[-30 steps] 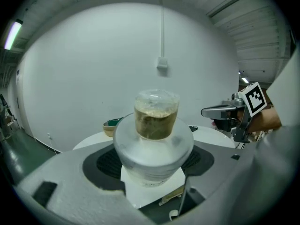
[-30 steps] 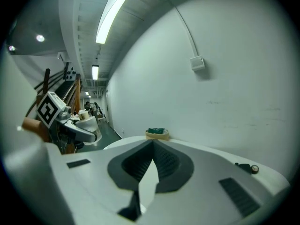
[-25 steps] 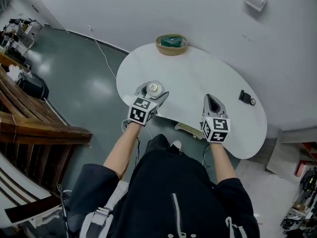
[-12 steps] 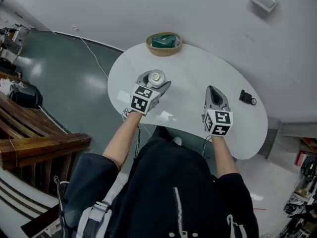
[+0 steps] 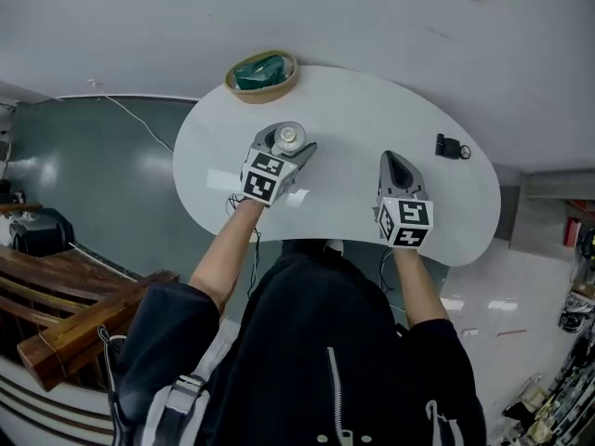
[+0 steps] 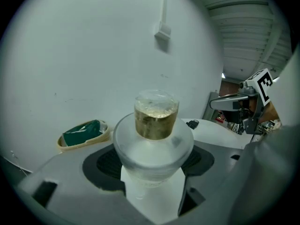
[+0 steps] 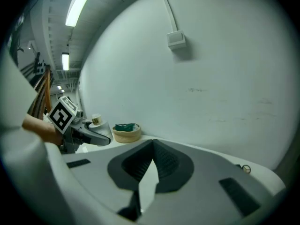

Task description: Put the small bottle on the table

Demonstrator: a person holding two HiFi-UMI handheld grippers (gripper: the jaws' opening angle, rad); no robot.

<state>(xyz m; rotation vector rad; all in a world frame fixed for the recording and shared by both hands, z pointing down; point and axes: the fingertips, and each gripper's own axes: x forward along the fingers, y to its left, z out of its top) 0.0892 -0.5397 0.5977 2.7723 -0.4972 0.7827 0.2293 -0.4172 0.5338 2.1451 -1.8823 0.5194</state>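
I had carried the small bottle (image 5: 289, 136), gripped in my left claw (image 5: 290, 141), inward from the near edge over the table (image 5: 358, 110), ready to set down; my right claw (image 5: 397, 159) hung shut, empty.

- Head view: above the person, facing steeply down; takes in the whole white bench (image 5: 353, 110), the left gripper (image 5: 286, 139) and the right gripper (image 5: 394, 159).
- Left gripper view: low over the bench, just behind its fingers (image 6: 61, 172), with the small bottle (image 6: 156, 116) very near; faces the far wall (image 6: 93, 55).
- Right gripper view: likewise low, facing the same wall.
- Shared: the basket (image 5: 261, 74) at far left appears in all three views; each gripper view catches the other gripper.
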